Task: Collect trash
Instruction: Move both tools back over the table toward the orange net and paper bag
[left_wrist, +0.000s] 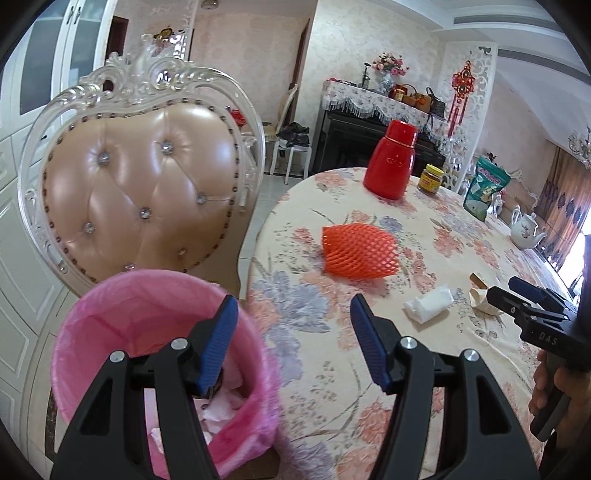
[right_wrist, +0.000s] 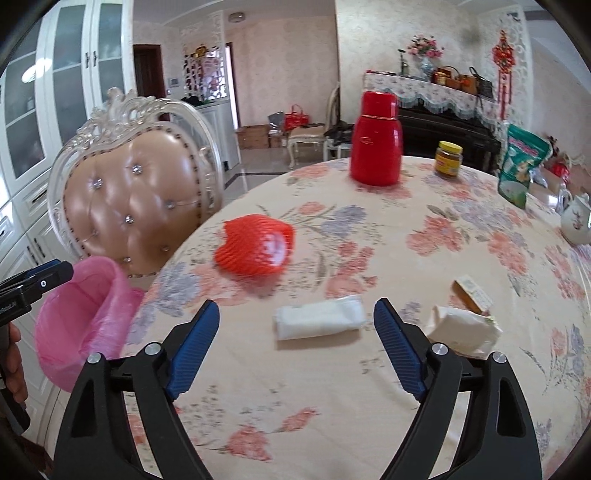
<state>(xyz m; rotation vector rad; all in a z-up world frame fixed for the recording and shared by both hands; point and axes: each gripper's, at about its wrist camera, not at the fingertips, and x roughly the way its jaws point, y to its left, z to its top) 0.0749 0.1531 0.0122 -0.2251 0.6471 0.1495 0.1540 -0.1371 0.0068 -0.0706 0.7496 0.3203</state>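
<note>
A bin lined with a pink bag stands beside the round table, with crumpled paper inside. My left gripper hovers open between the bin's rim and the table edge, nothing between its fingers. On the floral tablecloth lie an orange foam net, a folded white tissue, a crumpled beige wrapper and a small cardboard box. My right gripper is open wide just short of the tissue, without touching it. The left wrist view shows the net, the tissue and the right gripper.
A tufted chair with an ornate white frame stands behind the bin. At the table's far side are a red thermos, a yellow-lidded jar, a green bag and a white teapot. The bin also shows at the left.
</note>
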